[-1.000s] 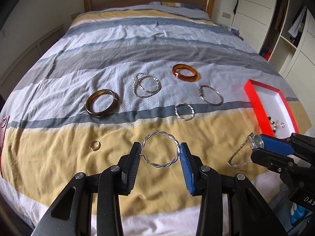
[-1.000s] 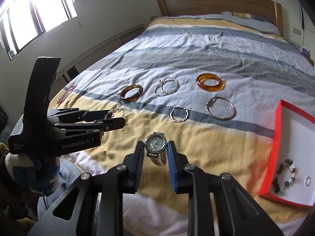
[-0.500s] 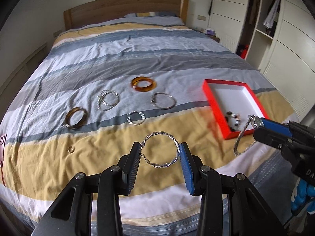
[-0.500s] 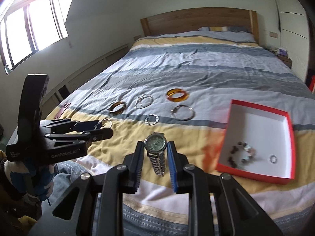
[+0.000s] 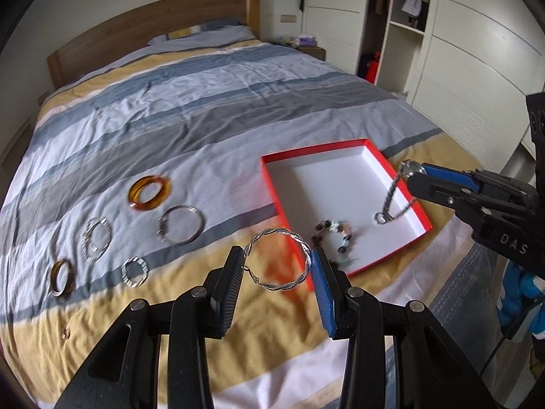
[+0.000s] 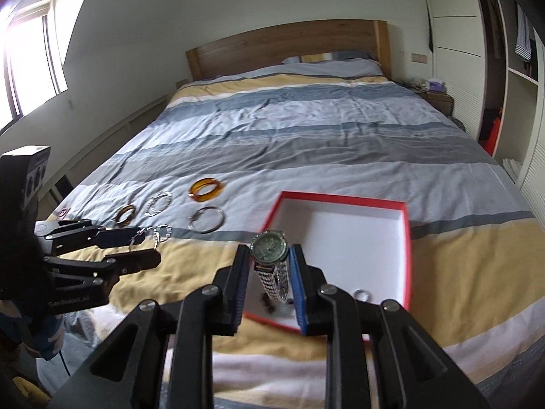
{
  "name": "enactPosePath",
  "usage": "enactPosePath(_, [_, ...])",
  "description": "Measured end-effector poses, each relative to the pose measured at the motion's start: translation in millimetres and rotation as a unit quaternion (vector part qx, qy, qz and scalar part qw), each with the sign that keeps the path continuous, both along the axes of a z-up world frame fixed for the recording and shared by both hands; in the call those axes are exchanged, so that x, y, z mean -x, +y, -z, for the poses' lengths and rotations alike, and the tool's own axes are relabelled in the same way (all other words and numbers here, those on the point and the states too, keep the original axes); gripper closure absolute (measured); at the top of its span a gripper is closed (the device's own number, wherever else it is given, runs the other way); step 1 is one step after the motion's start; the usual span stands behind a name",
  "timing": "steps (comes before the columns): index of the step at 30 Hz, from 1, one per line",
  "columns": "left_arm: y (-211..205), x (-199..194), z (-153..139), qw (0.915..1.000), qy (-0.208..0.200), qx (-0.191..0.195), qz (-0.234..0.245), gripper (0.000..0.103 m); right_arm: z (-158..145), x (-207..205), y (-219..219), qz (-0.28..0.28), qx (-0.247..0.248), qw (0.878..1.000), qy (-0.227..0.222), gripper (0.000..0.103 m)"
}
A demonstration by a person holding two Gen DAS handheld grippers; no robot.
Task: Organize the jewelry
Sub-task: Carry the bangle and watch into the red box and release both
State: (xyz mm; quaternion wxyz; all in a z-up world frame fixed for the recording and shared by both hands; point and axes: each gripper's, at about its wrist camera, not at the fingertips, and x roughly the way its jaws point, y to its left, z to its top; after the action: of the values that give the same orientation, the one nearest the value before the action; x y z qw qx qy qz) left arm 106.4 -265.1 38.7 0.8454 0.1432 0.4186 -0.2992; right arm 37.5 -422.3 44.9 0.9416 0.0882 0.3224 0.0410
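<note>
red box (image 5: 344, 151) holds beaded bracelet (image 5: 335, 235), small ring (image 6: 361, 294). left gripper (image 5: 277, 269) clamped on twisted silver bangle (image 5: 277, 259); right gripper (image 6: 270, 266) clamped on watch (image 6: 269, 247).

**Box to the right, bangles to the left**

On the striped bedspread (image 5: 211, 109) the shallow red cardboard box with white lining (image 5: 344, 177) lies right of the loose pieces. Inside it, a dark beaded bracelet (image 5: 335, 235) sits at the near edge. Left of the box, the amber resin bangle (image 5: 149, 193) lies behind the thin silver hoop bangle (image 5: 182, 224), with the brown bangle (image 5: 62, 276) farthest left
</note>
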Motion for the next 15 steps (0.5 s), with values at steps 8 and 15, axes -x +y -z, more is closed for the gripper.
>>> enactPosePath(8, [-71.8, -47.8, 35.9, 0.9990, 0.019, -0.023, 0.035, 0.063, 38.8, -51.2, -51.3, 0.022, -0.003, 0.999, 0.030, 0.081])
enactPosePath(15, [-111.4, -71.7, 79.5, 0.9961, 0.052, -0.044, 0.055, 0.063, 80.0, -78.3, -74.0, 0.022, -0.002, 0.997, 0.078, 0.081])
